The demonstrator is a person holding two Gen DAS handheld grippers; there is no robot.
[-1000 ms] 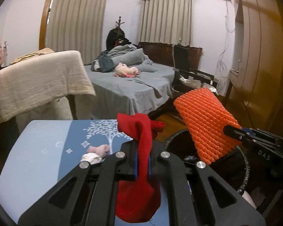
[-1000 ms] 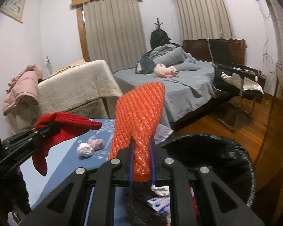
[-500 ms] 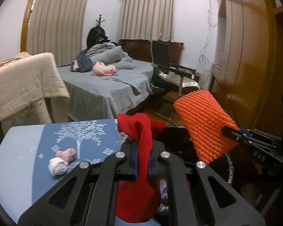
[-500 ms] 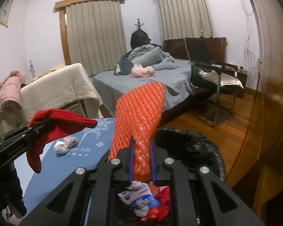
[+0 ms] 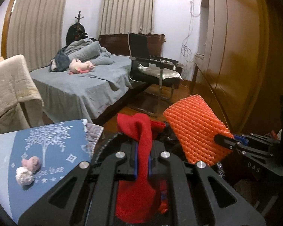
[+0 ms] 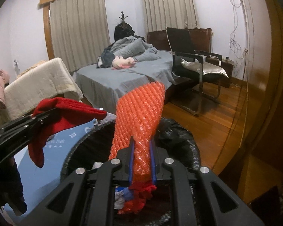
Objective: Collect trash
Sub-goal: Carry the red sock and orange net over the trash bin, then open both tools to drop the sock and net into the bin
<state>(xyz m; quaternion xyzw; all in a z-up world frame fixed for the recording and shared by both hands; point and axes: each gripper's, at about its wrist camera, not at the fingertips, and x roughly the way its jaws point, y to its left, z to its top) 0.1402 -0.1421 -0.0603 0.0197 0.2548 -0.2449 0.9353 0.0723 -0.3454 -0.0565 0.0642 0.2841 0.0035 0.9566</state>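
Left wrist view, centre bottom: the left gripper (image 5: 141, 160) is pinching a limp red fabric sock (image 5: 139, 169) between its jaws. At right, the right gripper (image 6: 142, 162) is clamping an orange foam net sleeve (image 6: 139, 113) above the black-lined trash bin (image 6: 179, 137).

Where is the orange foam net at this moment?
The orange foam net is clamped in the right gripper, above the black-lined trash bin, right of the red cloth.
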